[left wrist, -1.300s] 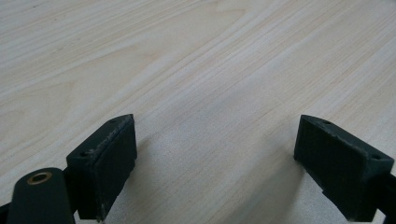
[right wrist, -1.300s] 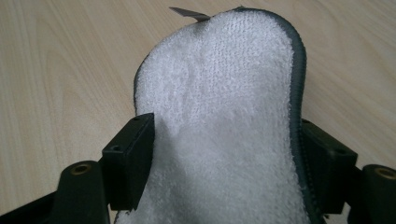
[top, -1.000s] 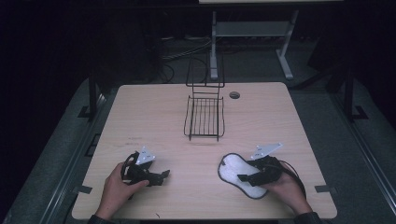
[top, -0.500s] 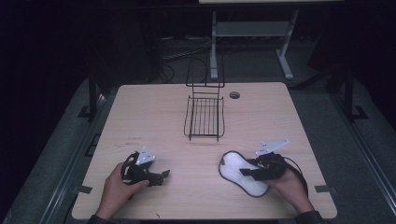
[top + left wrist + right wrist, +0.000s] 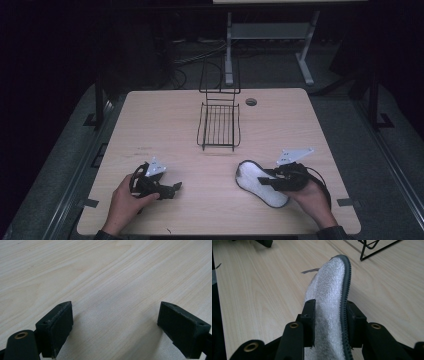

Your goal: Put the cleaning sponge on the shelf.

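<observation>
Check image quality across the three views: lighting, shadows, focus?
High view: table lit, surroundings nearly black, slightly soft. Left gripper view: even light, soft shadows under the open jaws, wood grain sharp. Right gripper view: insole fleece crisp between the jaws, wire basket behind slightly blurred.

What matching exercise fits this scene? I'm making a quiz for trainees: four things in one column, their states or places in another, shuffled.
Things:
1. left hand-held gripper
2. right hand-held gripper
3. fleece insole
4. wire basket

States or places:
A. stands at the middle of the table, nothing in it
B. white fleece, dark rim, lying near the table's front edge
C. jaws wide apart over bare wood
D. jaws closed on the white fleece, and just been closing

Pairs: 1-C, 2-D, 3-B, 4-A
</observation>
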{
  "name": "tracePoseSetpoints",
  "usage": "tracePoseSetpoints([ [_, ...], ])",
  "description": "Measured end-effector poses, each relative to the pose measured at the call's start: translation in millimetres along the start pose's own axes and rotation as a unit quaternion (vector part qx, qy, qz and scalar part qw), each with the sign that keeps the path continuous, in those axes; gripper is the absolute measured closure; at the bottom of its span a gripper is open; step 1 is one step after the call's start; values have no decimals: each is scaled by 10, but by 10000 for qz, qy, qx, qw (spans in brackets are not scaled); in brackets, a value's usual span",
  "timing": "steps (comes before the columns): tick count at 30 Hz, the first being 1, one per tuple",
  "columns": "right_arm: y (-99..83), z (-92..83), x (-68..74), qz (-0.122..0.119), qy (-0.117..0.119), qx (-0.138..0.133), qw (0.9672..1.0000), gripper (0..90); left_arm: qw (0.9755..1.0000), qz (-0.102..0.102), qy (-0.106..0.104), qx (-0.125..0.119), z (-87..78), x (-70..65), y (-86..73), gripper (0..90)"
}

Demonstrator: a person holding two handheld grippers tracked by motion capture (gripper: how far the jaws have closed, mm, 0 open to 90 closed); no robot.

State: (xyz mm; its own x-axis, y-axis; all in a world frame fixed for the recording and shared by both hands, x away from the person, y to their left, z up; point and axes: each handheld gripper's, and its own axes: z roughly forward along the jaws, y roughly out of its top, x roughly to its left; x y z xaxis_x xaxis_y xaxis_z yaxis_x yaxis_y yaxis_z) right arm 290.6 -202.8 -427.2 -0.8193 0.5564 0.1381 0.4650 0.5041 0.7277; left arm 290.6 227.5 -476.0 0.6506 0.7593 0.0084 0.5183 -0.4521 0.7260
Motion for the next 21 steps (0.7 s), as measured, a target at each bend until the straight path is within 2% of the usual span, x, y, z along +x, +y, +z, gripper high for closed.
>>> tracePoseSetpoints([
  [10, 30, -50, 46, -70, 15, -72, 9999, 677, 10000, 1, -1, -1, 0, 0, 0, 123],
  [15, 45, -70, 56, -117, 62, -99, 9999, 729, 10000, 2, 1, 0, 0, 0, 0, 123],
  [21, 48, -79, 36, -10, 158, -80, 9998, 753, 10000, 2, 0, -2, 0, 0, 0, 123],
])
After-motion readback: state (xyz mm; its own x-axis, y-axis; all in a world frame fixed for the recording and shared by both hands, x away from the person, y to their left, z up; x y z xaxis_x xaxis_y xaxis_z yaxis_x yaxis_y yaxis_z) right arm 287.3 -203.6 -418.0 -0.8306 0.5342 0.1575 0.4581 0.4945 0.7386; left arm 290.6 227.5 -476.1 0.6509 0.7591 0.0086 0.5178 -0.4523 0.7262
